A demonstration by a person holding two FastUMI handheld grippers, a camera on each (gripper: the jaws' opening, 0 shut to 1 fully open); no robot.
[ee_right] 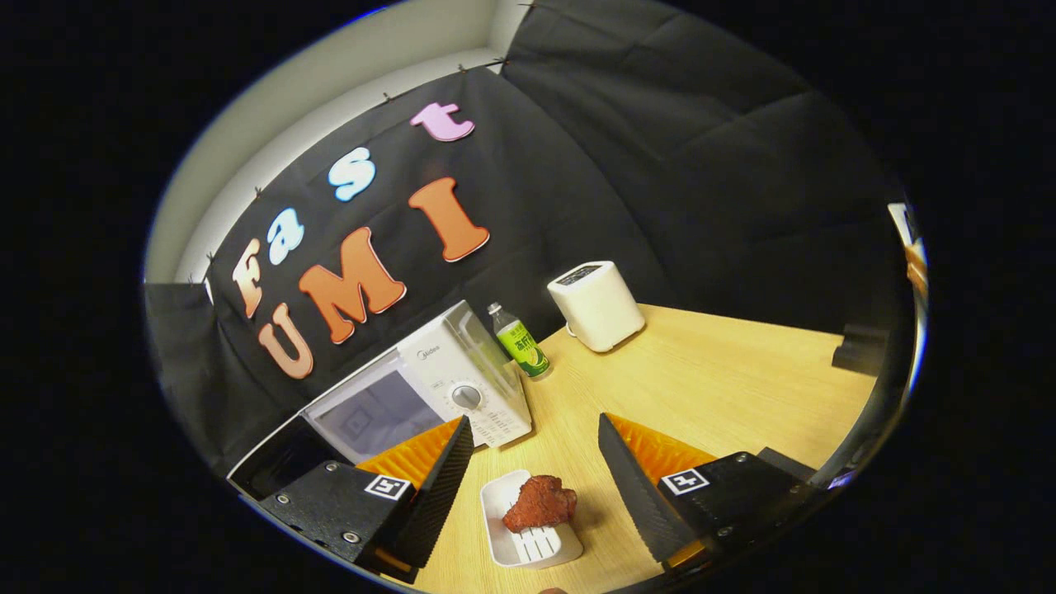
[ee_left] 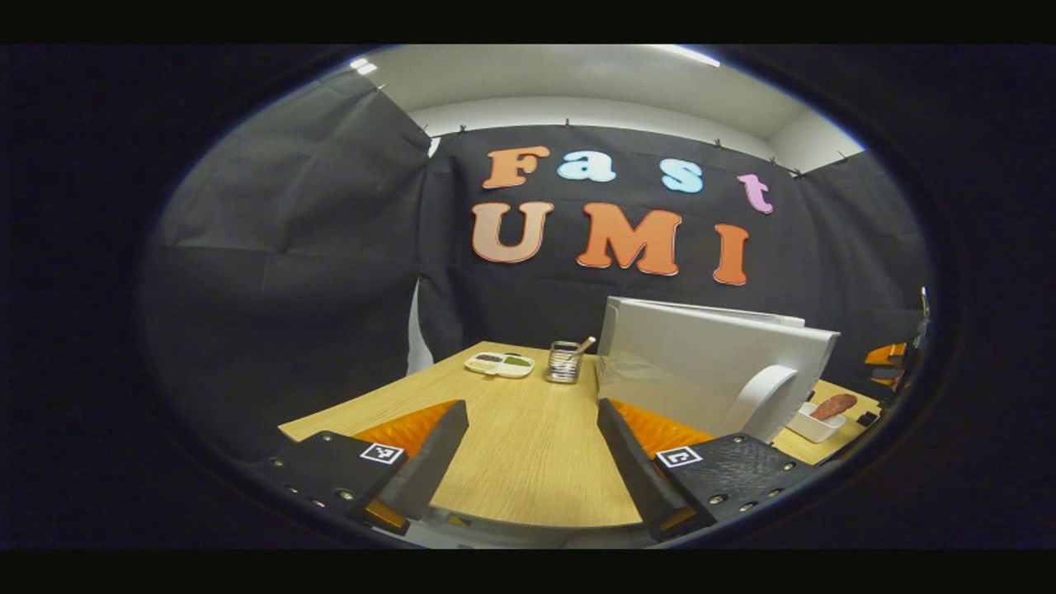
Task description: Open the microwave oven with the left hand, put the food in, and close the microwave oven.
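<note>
While the microwave oven (ee_left: pixel 709 363) stands shut on the desk (ee_left: pixel 528 445), the step in hand looks to be the opening of its door by the left gripper (ee_left: pixel 532 450), whose fingers stand spread apart with nothing between them, above the bare desk near the oven's left side. In the left gripper view the curved white door handle (ee_left: pixel 763 400) shows on the front face, and a good approach would bring the fingers around that handle squarely before pulling along the door's arc, not straight back. The right gripper (ee_right: pixel 536 466) hangs with its fingers wide open above the white tray (ee_right: pixel 528 540) that holds the reddish piece of food (ee_right: pixel 540 503), in front of the oven's dial panel (ee_right: pixel 474 396); my judgement is that it should stay clear of the door's swing. A green drink bottle (ee_right: pixel 520 340) and a white toaster (ee_right: pixel 596 304) stand beyond.
</note>
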